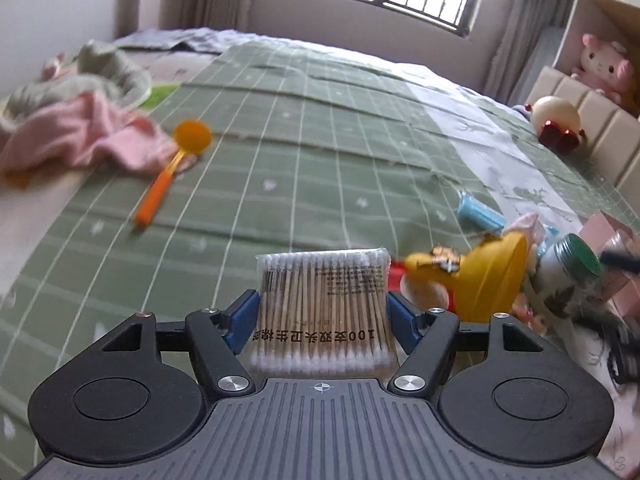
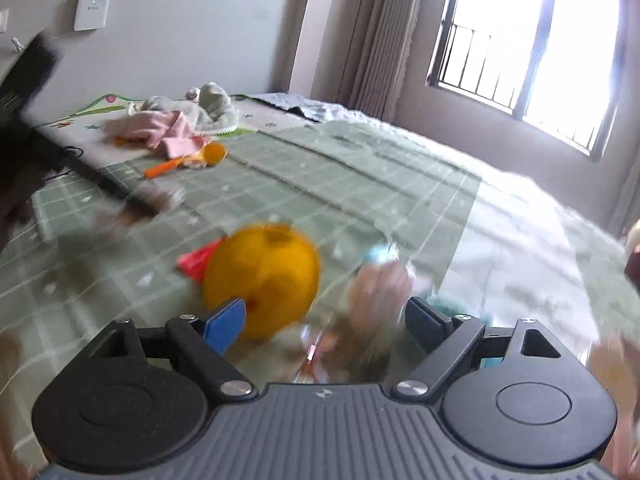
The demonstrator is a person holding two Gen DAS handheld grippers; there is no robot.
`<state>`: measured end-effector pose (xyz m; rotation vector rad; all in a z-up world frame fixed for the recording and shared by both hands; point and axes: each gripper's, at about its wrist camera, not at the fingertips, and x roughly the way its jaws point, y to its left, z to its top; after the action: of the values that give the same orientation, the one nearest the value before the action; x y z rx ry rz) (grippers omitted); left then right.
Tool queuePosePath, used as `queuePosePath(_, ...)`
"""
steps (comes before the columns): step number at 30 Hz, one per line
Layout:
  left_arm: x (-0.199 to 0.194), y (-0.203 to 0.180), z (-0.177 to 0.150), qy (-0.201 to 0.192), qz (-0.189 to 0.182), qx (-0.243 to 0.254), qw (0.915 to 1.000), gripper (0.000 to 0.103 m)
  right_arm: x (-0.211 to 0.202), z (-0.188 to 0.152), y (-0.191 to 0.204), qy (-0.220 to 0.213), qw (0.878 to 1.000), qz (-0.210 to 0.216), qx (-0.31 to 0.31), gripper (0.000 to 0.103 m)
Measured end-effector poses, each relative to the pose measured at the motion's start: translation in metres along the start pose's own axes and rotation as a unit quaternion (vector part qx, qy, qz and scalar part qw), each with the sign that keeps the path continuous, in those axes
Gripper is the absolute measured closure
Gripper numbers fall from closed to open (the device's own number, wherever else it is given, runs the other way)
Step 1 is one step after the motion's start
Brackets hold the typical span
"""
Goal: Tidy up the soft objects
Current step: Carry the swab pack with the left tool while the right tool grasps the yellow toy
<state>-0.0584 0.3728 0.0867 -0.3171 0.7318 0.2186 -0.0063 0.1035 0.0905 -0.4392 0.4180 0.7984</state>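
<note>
Cotton-swab pack (image 1: 322, 308) pinched in left hand-held gripper (image 1: 322, 314); right hand-held gripper (image 2: 324, 320) spread above yellow toy (image 2: 262, 280).

Left gripper (image 1: 322, 312) clamping cotton swab pack (image 1: 322, 312), green checked bedspread (image 1: 280, 184), orange spoon (image 1: 176, 164), pink cloth (image 1: 80, 136)

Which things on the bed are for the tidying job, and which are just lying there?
For the job:
- pack of cotton swabs, clamped in the left tool
- pink cloth
- grey cloth

Just lying about:
- orange spoon
- yellow funnel
- green-lidded jar
- blue tube
</note>
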Motion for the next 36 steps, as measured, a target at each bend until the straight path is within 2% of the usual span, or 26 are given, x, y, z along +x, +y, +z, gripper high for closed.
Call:
queuePosePath(4,0.003,0.005,-0.008,0.004,-0.01,-0.012,0.9999,0.029,0.049,0.023,0.001,0.037,0.999,0.013,-0.008,0.027)
queuePosePath(6,0.004,0.004,-0.01,0.004,-0.014,-0.015,0.9998,0.029,0.077,0.03,0.0,0.072,0.997,0.024,0.002,0.042)
queuePosePath(8,0.002,0.003,-0.012,0.003,-0.015,-0.014,0.9998,0.029,0.096,0.03,0.001,0.106,0.993,0.04,0.014,0.085)
queuePosePath(9,0.001,0.003,-0.013,0.002,-0.013,-0.013,0.9998,0.029,0.097,0.032,0.001,0.112,0.993,0.04,0.022,0.089)
queuePosePath(11,-0.002,0.003,-0.013,-0.003,-0.009,-0.014,0.9999,0.029,0.082,0.037,0.001,0.095,0.994,0.045,0.03,0.097)
queuePosePath(12,-0.004,0.002,-0.011,-0.007,-0.007,-0.016,0.9998,0.029,0.067,0.042,-0.002,0.08,0.995,0.048,0.033,0.097)
queuePosePath(16,-0.014,-0.016,0.007,-0.034,-0.001,-0.017,0.9993,0.029,0.011,0.062,-0.026,0.017,0.999,0.016,0.036,0.097)
queuePosePath(19,-0.026,-0.047,0.029,-0.064,-0.009,0.004,0.9979,0.029,-0.032,0.076,-0.061,-0.018,0.997,0.004,0.069,0.097)
queuePosePath(22,-0.036,-0.087,0.047,-0.087,-0.023,0.027,0.9956,0.029,-0.072,0.082,-0.101,-0.053,0.995,-0.028,0.085,0.097)
queuePosePath(25,-0.039,-0.136,0.061,-0.096,-0.054,0.05,0.9927,0.029,-0.112,0.075,-0.143,-0.077,0.99,-0.065,0.102,0.097)
queuePosePath(31,-0.018,-0.254,0.077,-0.082,-0.132,0.102,0.9826,0.029,-0.176,0.036,-0.228,-0.091,0.972,-0.162,0.143,0.097)
queuePosePath(36,0.018,-0.368,0.077,-0.032,-0.195,0.154,0.9682,0.029,-0.211,-0.008,-0.292,-0.092,0.953,-0.215,0.194,0.097)
